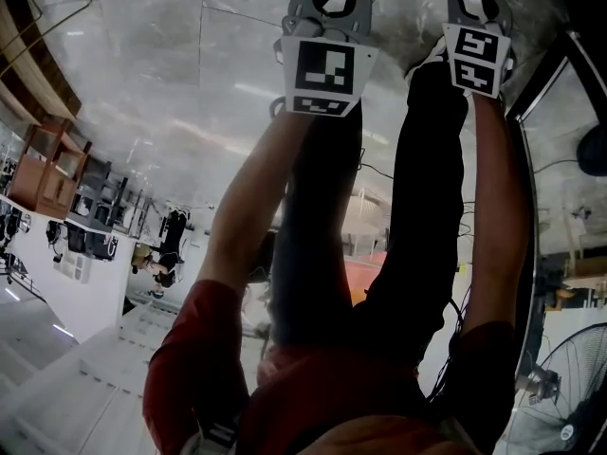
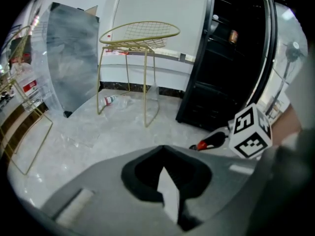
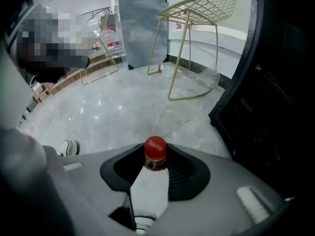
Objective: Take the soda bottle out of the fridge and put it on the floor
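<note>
Soda bottle with red cap clamped between right gripper jaws, pale glossy floor beyond, left gripper jaws closed together on nothing, dark fridge alongside

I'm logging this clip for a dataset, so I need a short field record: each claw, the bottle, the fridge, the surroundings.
right claw: closed on the soda bottle
bottle: red cap pointing away from the camera, base out of sight
left claw: jaws together, nothing between them
fridge: dark, at the right edge of both gripper views
floor: pale, glossy marble
nearby: gold wire stand on the floor
</note>
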`<state>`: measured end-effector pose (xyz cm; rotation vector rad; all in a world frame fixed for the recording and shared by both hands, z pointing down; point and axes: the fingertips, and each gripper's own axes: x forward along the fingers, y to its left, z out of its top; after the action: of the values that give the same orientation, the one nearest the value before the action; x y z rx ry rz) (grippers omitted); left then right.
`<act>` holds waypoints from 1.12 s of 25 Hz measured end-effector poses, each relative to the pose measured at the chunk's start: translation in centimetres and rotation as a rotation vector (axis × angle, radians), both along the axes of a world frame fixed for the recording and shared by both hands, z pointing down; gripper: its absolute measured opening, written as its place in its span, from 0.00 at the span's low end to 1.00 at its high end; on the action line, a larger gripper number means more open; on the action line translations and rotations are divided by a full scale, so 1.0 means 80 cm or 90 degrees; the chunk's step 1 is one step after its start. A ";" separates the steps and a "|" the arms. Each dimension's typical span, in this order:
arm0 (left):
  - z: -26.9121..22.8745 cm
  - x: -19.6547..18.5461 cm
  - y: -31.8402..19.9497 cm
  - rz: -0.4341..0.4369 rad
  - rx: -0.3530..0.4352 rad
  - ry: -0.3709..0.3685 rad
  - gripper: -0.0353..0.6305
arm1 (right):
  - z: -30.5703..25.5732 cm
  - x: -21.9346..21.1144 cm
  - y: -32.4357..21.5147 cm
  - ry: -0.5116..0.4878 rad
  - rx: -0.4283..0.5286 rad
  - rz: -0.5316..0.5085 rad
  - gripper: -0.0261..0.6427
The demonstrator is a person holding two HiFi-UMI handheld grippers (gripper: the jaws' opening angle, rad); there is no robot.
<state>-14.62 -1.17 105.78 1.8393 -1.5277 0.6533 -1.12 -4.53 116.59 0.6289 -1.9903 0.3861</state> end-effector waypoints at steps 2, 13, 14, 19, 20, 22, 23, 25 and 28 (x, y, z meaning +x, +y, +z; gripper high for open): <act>0.002 0.002 -0.002 0.001 0.001 0.002 0.05 | 0.007 0.004 0.003 0.007 -0.008 0.001 0.24; 0.001 0.024 -0.004 0.026 0.008 0.004 0.05 | 0.023 0.018 0.018 0.037 -0.035 -0.009 0.24; 0.000 0.025 -0.003 0.025 0.009 0.005 0.05 | 0.026 0.019 0.019 0.043 -0.041 -0.005 0.24; -0.007 0.027 0.003 0.035 0.008 0.005 0.05 | 0.025 0.011 0.021 0.048 -0.075 0.017 0.25; -0.008 0.027 0.004 0.036 0.007 0.004 0.05 | 0.025 0.011 0.022 0.044 -0.083 0.029 0.25; -0.009 0.027 0.005 0.037 0.006 0.002 0.05 | 0.026 0.015 0.023 0.039 -0.096 0.053 0.25; -0.009 0.027 0.006 0.037 0.005 0.001 0.05 | 0.026 0.017 0.025 0.037 -0.100 0.064 0.25; -0.012 0.027 0.008 0.037 0.004 0.001 0.05 | 0.024 0.021 0.030 0.031 -0.116 0.084 0.25; -0.021 0.027 0.011 0.046 0.002 -0.002 0.05 | 0.017 0.023 0.039 0.027 -0.141 0.106 0.26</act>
<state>-12.49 -0.27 104.12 1.9039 -1.4695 0.6878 0.75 -1.39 117.93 0.6573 -1.8279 0.6796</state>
